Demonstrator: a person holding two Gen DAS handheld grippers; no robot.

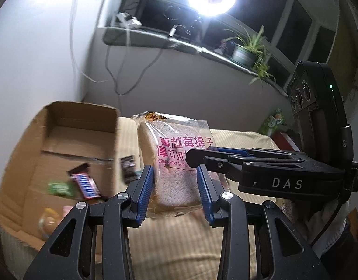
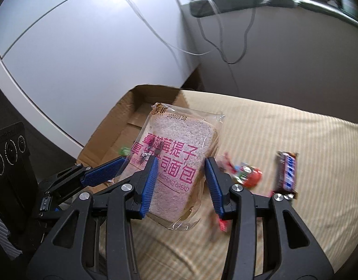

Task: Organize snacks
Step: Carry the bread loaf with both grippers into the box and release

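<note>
Glossy clear plastic bread wrapper, matt cardboard box, ribbed cloth

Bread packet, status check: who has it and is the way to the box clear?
Left gripper and right gripper both shut on bread packet. Packet airborne beside cardboard box. Nothing between them; snacks already inside.

Cardboard box open-topped, snacks inside

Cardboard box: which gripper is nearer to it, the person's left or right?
Left. The left gripper is close beside the cardboard box; the right gripper is on the left gripper's far side, away from the box.
</note>
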